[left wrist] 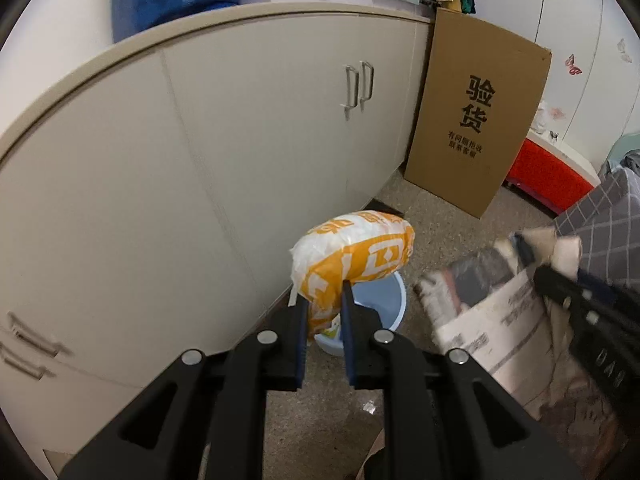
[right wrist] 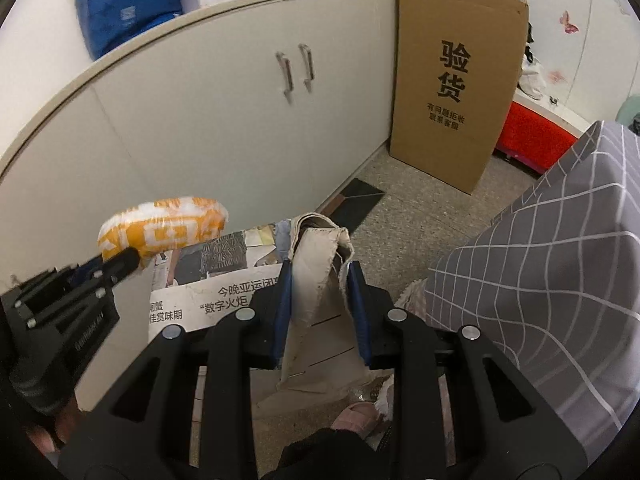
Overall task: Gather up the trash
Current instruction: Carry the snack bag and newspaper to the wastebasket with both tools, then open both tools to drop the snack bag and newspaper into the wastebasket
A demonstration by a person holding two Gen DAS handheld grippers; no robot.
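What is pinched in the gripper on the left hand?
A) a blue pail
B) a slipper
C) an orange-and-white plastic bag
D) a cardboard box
C: the left gripper is shut on the orange-and-white plastic bag, above the blue pail.

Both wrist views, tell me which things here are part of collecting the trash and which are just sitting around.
Part of the job:
- orange and white bag, gripped by the left gripper
- beige scrap and newspaper, at the right gripper
- blue bin

Just lying about:
- cardboard box
- cabinet
- checked grey cloth
- red box
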